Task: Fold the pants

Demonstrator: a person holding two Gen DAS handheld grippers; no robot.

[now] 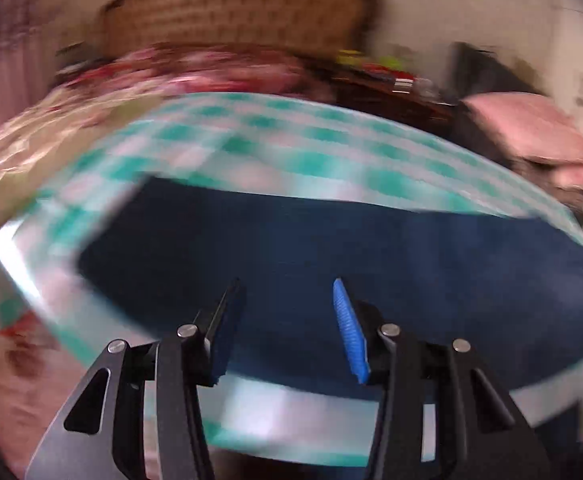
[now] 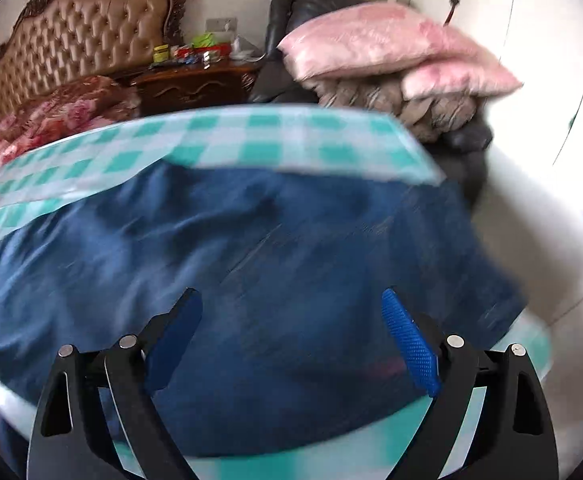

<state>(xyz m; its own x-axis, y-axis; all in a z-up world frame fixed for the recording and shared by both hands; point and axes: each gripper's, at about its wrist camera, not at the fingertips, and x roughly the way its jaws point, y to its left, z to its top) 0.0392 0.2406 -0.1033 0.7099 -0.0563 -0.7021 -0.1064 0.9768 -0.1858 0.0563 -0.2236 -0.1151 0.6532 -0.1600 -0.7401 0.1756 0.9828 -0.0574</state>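
Observation:
Dark blue pants (image 1: 331,248) lie flat on a table under a green-and-white checked cloth (image 1: 251,136); the left wrist view is blurred by motion. My left gripper (image 1: 287,292) hovers over the pants' near edge, jaws apart, nothing between the blue pads. In the right wrist view the pants (image 2: 251,248) fill the middle, their right end reaching the cloth's (image 2: 251,140) edge. My right gripper (image 2: 291,304) stands wide open above them, with no fabric pinched.
A bed with a tufted headboard (image 2: 79,36) and a red floral blanket (image 2: 51,116) stands behind the table. A dark nightstand (image 2: 195,84) carries small items. Pink pillows (image 2: 391,52) are stacked on a dark chair at the right. White floor (image 2: 551,220) lies to the right.

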